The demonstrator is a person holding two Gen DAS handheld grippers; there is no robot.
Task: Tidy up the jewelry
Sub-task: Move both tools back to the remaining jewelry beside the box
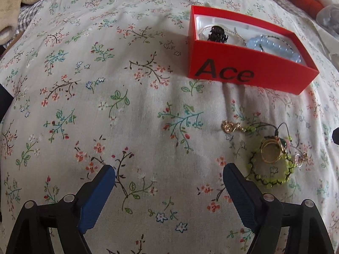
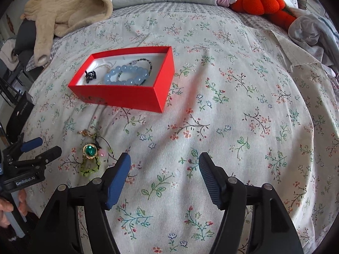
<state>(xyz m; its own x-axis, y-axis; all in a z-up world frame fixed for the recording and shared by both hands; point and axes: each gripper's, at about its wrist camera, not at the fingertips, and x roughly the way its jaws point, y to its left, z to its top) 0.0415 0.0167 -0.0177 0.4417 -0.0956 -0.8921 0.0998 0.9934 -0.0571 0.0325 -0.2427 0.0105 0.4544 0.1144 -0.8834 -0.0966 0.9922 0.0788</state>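
A red box point(image 1: 243, 72) marked "Ace" sits on the floral bedspread and holds a blue bead bracelet point(image 1: 275, 46), a black piece point(image 1: 217, 33) and thin chains. The box also shows in the right wrist view point(image 2: 118, 96), with the blue bracelet point(image 2: 127, 75) inside. Loose jewelry lies in front of it: a gold ring point(image 1: 272, 151) on a green beaded bracelet point(image 1: 269, 173), and a gold charm point(image 1: 229, 127). In the right wrist view the ring shows a green stone point(image 2: 90, 151). My left gripper point(image 1: 169, 175) is open and empty, left of the pile. My right gripper point(image 2: 164, 160) is open and empty, right of it.
A beige fleece garment point(image 2: 70, 6) lies at the bed's far left. Orange plush pumpkins point(image 2: 260, 1) and grey bedding point(image 2: 313, 29) lie at the far right. A black device point(image 2: 20, 114) sits at the bed's left edge.
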